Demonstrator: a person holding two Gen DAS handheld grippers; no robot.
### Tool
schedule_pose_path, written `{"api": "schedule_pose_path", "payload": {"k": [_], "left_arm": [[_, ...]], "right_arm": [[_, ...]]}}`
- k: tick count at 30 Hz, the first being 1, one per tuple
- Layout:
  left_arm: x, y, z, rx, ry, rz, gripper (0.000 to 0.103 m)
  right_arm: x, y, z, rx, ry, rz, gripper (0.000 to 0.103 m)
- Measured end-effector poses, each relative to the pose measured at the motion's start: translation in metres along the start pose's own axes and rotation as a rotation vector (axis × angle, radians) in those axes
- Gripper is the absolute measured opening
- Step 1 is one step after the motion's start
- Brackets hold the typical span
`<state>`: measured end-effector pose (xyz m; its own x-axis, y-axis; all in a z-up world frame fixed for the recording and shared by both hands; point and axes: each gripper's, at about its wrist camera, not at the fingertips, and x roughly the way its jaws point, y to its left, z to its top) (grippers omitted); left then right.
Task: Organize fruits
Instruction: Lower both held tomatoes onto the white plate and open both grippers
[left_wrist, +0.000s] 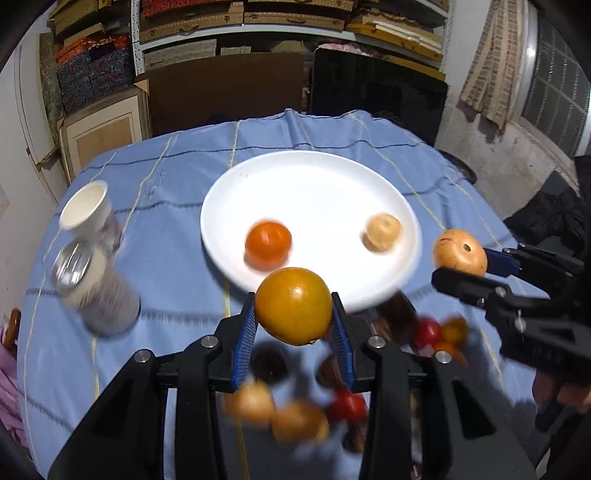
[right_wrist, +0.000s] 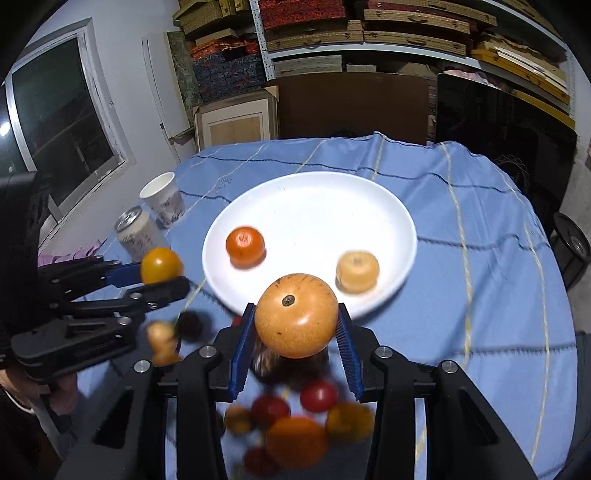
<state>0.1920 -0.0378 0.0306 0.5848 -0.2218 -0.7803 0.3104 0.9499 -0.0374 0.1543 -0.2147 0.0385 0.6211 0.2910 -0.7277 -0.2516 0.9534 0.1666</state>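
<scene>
Fruits are being carried to the round white plate (left_wrist: 314, 177) at frame centre on the blue cloth-covered table (left_wrist: 177, 162) — the transfer step, I judge. The left gripper (left_wrist: 293, 314) clamps a glossy yellow-orange round fruit (left_wrist: 293, 305) between its blue pads; the right gripper (right_wrist: 295, 325) clamps a tan, speckled, stemmed fruit (right_wrist: 295, 320) likewise. Both fruits hang just before the plate's near rim, above the blurred loose fruit pile (right_wrist: 295, 424) — next each needs moving over bare plate, lowering and letting go
</scene>
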Motion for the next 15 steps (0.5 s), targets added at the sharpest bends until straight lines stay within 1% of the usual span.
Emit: {"api": "schedule_pose_path", "payload": {"k": [2, 5, 8, 12, 15], "left_arm": [[0.019, 0.002, 0.019, -0.002, 0.016, 0.034, 0.037], [0.044, 0.004, 0.052, 0.0, 0.014, 0.038, 0.037], [0.068, 0.007, 0.077, 0.004, 0.02, 0.046, 0.037], [0.104, 0.009, 0.094, -0.001, 0.067, 0.055, 0.037], [0.125, 0.008, 0.096, -0.002, 0.11, 0.053, 0.037]], "right_arm": [[0.018, -0.002, 0.017, -0.01, 0.008, -0.001, 0.043], [0.052, -0.01, 0.043, -0.035, 0.03, -0.02, 0.043], [0.082, -0.023, 0.06, -0.031, 0.068, -0.042, 0.043], [0.113, -0.04, 0.069, 0.004, 0.106, -0.052, 0.043], [0.129, -0.045, 0.069, 0.01, 0.138, -0.062, 0.043]]}}
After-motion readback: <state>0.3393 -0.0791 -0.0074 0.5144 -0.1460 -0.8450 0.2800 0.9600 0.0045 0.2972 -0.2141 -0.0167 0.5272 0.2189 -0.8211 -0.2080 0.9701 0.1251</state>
